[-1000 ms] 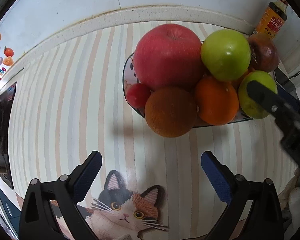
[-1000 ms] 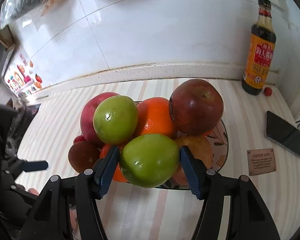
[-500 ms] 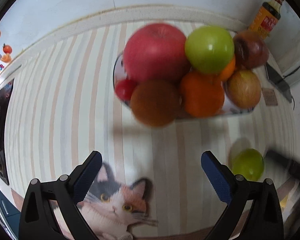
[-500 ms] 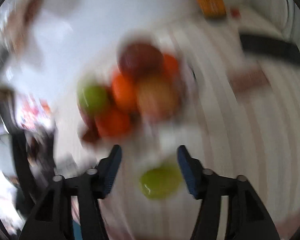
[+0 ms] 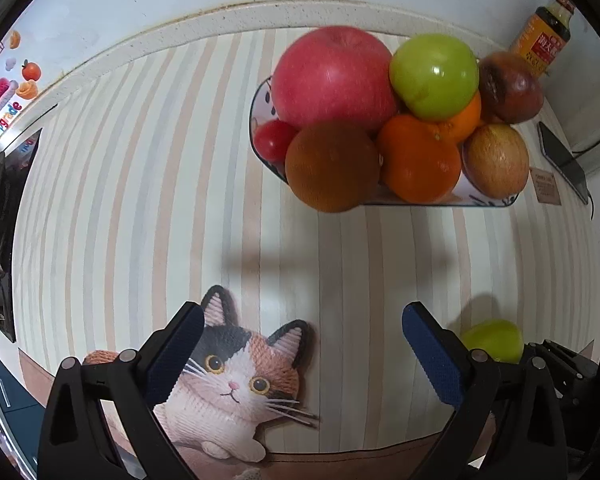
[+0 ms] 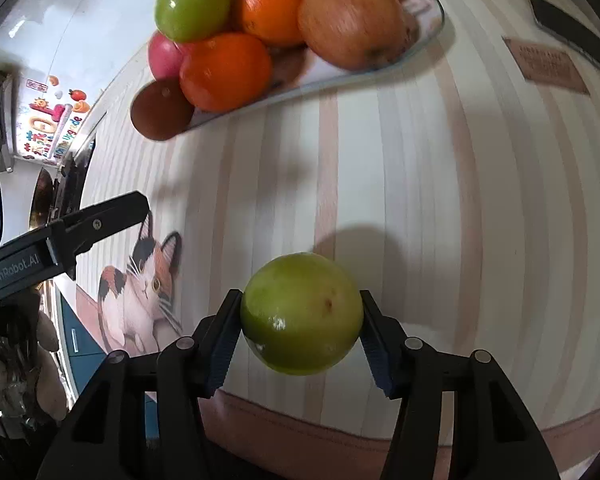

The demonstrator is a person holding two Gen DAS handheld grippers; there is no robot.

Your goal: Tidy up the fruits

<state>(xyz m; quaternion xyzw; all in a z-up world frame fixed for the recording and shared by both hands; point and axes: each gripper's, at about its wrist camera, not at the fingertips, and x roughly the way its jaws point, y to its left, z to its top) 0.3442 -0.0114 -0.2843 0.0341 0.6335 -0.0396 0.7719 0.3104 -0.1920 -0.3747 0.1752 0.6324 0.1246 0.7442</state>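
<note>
My right gripper (image 6: 300, 320) is shut on a green apple (image 6: 301, 314), held just above the striped mat near its front edge; the apple also shows in the left wrist view (image 5: 494, 339). A plate (image 5: 484, 199) at the back holds a big red apple (image 5: 334, 76), a second green apple (image 5: 434, 76), oranges (image 5: 420, 158), a brown fruit (image 5: 332, 166) and a yellowish apple (image 5: 496, 160). My left gripper (image 5: 304, 344) is open and empty, over the mat above a cat picture.
A striped mat (image 5: 140, 184) with a cat picture (image 5: 236, 376) covers the counter. A sauce bottle (image 5: 544, 32) stands at the back right by the tiled wall. A phone (image 5: 564, 160) and a small card (image 5: 546, 186) lie right of the plate.
My right gripper lifted the green apple off the plate and carried it down to the front of the mat. My left gripper shifted slightly and stayed open.
</note>
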